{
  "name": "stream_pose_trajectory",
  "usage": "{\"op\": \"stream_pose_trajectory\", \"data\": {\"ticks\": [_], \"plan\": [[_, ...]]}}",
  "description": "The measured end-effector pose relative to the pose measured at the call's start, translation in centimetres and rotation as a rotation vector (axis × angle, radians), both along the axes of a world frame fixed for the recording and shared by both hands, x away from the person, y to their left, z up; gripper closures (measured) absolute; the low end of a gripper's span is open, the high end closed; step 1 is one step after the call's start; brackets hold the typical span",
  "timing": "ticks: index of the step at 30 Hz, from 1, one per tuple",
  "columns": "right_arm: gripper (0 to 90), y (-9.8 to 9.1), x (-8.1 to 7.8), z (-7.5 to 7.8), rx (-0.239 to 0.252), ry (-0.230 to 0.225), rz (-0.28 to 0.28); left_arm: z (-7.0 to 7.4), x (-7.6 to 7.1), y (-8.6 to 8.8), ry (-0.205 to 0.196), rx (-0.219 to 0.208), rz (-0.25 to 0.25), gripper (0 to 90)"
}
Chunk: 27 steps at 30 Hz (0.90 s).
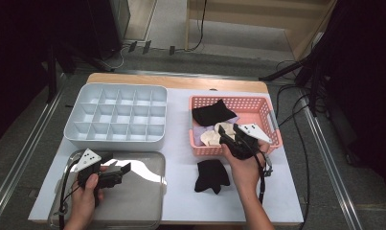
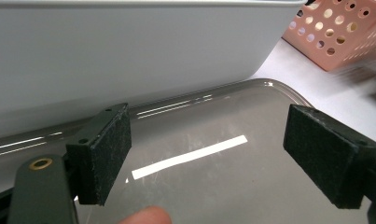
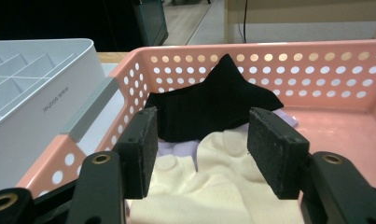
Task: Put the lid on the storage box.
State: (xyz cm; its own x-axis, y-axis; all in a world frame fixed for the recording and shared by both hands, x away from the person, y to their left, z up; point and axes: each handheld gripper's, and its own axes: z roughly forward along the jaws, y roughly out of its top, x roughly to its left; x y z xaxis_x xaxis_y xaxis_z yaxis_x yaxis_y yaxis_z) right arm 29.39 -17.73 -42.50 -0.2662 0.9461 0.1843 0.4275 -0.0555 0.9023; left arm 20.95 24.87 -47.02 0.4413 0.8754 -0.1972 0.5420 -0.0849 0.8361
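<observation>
High view. Pink perforated plastic basket (image 1: 272, 125) at the table's right: holds one black ribbed sock (image 1: 212, 113), cream-coloured socks (image 1: 214, 134) and a scrap of pale lilac fabric beneath them. Right gripper (image 1: 227, 137) is inside the basket over the cream socks. Second black sock (image 1: 211, 176) lies flat on the white tabletop (image 1: 277, 191), just in front of the basket and apart from it. Pale grey plastic divided organiser box (image 1: 115, 114) at the left: every visible compartment is empty. Shiny steel rectangular tray (image 1: 142, 191) in front of the organiser: bare, with the left gripper (image 1: 125, 169) above it.

Left gripper view. Jaws spread wide, nothing between the pads (image 2: 106, 156); only the tray's reflective floor lies below them, the organiser's wall just behind, the basket's corner farther off. Status: released, idle.

Right gripper view. Jaws parted either side of a cream sock, the pads (image 3: 274, 149) not visibly pressing on it; the black sock lies behind, leaning on the basket's back wall. Status: not yet grasping.

Progress, as judged: sorting looks barely begun. One sock is out of the basket; none has reached the organiser or tray. The rest are still to be picked, a cream one likely next.
</observation>
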Motion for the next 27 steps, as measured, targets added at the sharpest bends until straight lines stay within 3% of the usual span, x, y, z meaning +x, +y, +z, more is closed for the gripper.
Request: {"op": "stream_pose_trajectory", "data": {"ticks": [8, 13, 22, 27], "plan": [[45.0, -0.1, 2.5, 0.2, -0.013, 0.035, 0.002, 0.0, 0.0, 0.0, -0.002, -0.001, 0.000, 16.2], [47.1, -0.3, 3.9, 0.5, -0.023, 0.054, -0.027, 0.0, 0.0, 0.0, -0.003, -0.002, 0.001, 16.2], [48.5, -0.7, 6.2, 0.4, -0.007, 0.108, -0.045, 0.0, 0.0, 0.0, -0.001, -0.005, 0.001, 16.2], [49.0, -0.7, 7.3, 0.4, -0.011, 0.182, -0.050, 0.0, 0.0, 0.0, -0.001, -0.007, 0.002, 16.2]]}}
